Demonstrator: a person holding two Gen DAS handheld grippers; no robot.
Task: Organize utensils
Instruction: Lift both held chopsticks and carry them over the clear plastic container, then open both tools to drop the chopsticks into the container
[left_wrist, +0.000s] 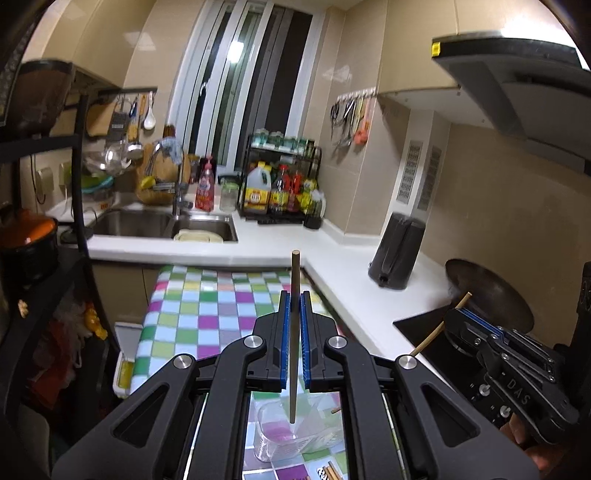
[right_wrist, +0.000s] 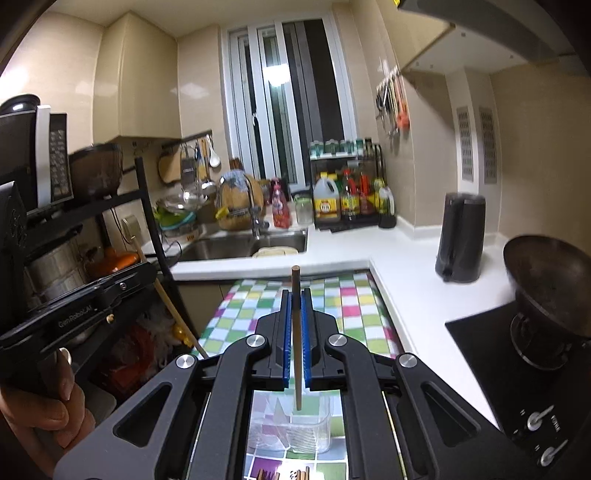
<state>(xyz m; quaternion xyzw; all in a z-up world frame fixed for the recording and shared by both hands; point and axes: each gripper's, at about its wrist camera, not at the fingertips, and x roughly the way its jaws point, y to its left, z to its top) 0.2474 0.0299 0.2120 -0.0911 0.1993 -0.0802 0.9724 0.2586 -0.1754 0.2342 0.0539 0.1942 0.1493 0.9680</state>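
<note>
Holding one chopstick each, both tools.

Left tool (left_wrist: 294, 310) clenched on a light wooden chopstick (left_wrist: 294, 332), pinched between the blue pads (left_wrist: 284, 343). Stick standing straight up, top end poking above the pads, bottom end hanging over a clear plastic cup (left_wrist: 273, 435). Cup sitting on the desk (left_wrist: 192, 302), on a cloth of pink, green, blue and white squares. More chopsticks (left_wrist: 330, 472) lying flat on the cloth near the bottom edge.

Right tool (right_wrist: 295, 314) clenched too, on a darker brown chopstick (right_wrist: 296, 339). Also upright between blue pads (right_wrist: 286, 350), lower tip just above or inside the open top of a clear plastic box (right_wrist: 295, 428); cannot tell which. A few loose chopstick ends (right_wrist: 284, 474) peeking in at the bottom of the right view.

Seen from the left camera: right tool off to the right side, tipped over, with its stick slanting.

Seen from the right camera: left tool off to the left, gripped by a hand (right_wrist: 48, 406), stick slanting down.

Behind: white counter (left_wrist: 332, 266), steel sink (left_wrist: 147, 221), rack of sauce bottles (left_wrist: 284, 184), black kettle (left_wrist: 397, 251), dark wok (right_wrist: 546, 280) on the stove.
</note>
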